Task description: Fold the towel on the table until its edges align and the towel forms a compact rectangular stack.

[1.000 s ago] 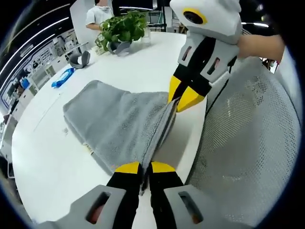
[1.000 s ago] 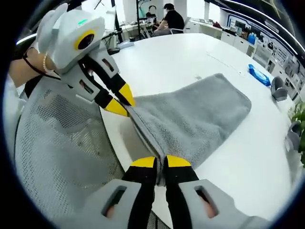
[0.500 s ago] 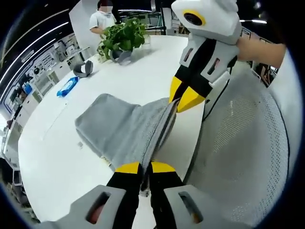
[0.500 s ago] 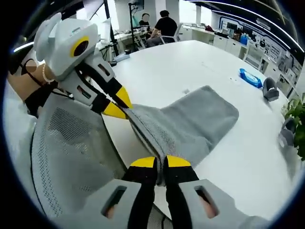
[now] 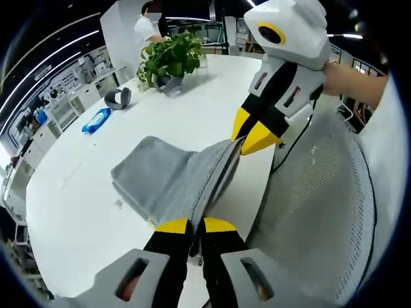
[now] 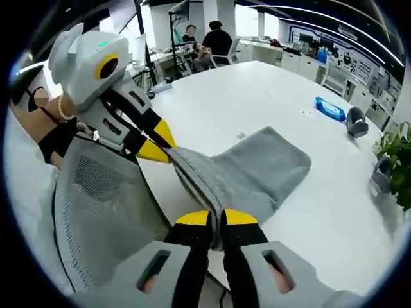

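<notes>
Left gripper view: both grippers' jaws pinch the towel (image 5: 168, 179) edge aloft.

White table (image 5: 212, 83) in an office; mesh chair (image 5: 321, 205) beside it, strip ceiling lights

Fuzzy terry-cloth towel (image 5: 168, 179), smooth glossy table (image 5: 77, 212)

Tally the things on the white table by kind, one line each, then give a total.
Grey towel: 1
Potted plant: 1
Blue packet: 1
Grey curved holder: 1
Total: 4
</notes>
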### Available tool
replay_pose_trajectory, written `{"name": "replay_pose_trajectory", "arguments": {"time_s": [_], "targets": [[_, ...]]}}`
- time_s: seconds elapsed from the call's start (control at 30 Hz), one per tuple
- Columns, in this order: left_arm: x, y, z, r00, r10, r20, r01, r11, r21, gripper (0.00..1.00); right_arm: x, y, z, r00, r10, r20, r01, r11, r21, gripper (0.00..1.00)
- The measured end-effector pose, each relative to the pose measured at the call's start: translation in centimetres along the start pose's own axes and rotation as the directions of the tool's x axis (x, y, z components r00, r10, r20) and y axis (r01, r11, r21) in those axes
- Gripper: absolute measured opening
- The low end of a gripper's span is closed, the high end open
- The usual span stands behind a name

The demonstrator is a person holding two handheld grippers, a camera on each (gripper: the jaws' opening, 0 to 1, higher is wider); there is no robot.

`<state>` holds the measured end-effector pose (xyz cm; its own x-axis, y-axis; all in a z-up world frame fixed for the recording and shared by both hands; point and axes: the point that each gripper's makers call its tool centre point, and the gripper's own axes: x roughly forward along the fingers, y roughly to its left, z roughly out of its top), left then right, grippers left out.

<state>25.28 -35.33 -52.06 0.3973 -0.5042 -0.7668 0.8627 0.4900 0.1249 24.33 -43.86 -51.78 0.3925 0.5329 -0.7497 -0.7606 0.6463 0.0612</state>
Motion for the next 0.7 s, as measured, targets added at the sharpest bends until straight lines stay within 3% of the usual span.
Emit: {"name": "replay_pose_trajectory", "arguments": {"time_s": [0.33, 0.7], "targets": [[-1.4, 1.7, 2.9, 0.999, 0.037, 0.026, -0.039, 0.997, 0.066, 0.06, -1.4, -0.9, 1.7, 0.998, -0.041, 0.043, 0.04, 0.999, 0.016, 0.04], [-0.4, 4.4, 6.2, 0.997, 0.043, 0.071, -0.05, 0.994, 0.099, 0.06, -2.0, -4.4, 3.7, 0.991, -0.088, 0.098, 0.083, 0.995, 0.056, 0.04]]}}
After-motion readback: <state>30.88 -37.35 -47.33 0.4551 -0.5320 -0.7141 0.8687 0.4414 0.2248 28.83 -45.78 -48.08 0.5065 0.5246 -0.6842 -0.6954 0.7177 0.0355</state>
